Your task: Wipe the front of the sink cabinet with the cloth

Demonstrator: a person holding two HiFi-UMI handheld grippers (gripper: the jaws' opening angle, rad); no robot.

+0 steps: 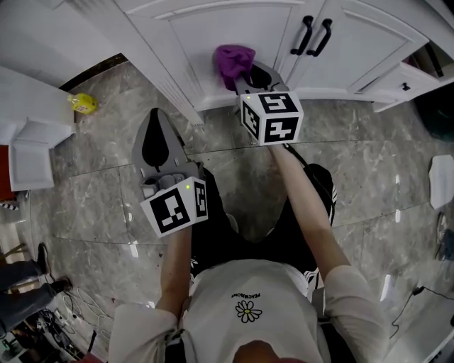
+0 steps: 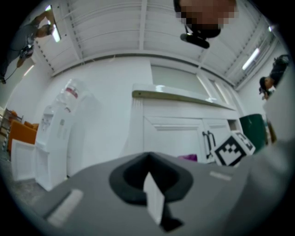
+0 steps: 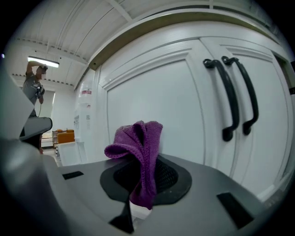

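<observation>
right gripper view centre: right gripper [image 3: 137, 205] pinches purple cloth [image 3: 140, 152] near cabinet door [image 3: 179, 106]. left gripper [image 2: 154, 203] jaws pressed together, empty.

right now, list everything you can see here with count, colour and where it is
cloth: one, purple, bunched in the right tool, at the cabinet door
cabinet: one, white, panelled doors ahead
door handles: two, black, side by side, right of the cloth
floor: grey marbled tiles
small object: one, yellow, on the floor at left
water dispenser: one, white, left of the cabinet
left tool: one, grey, jaws together, empty, over the floor
right tool: one, grey, jaws shut on the cloth
</observation>
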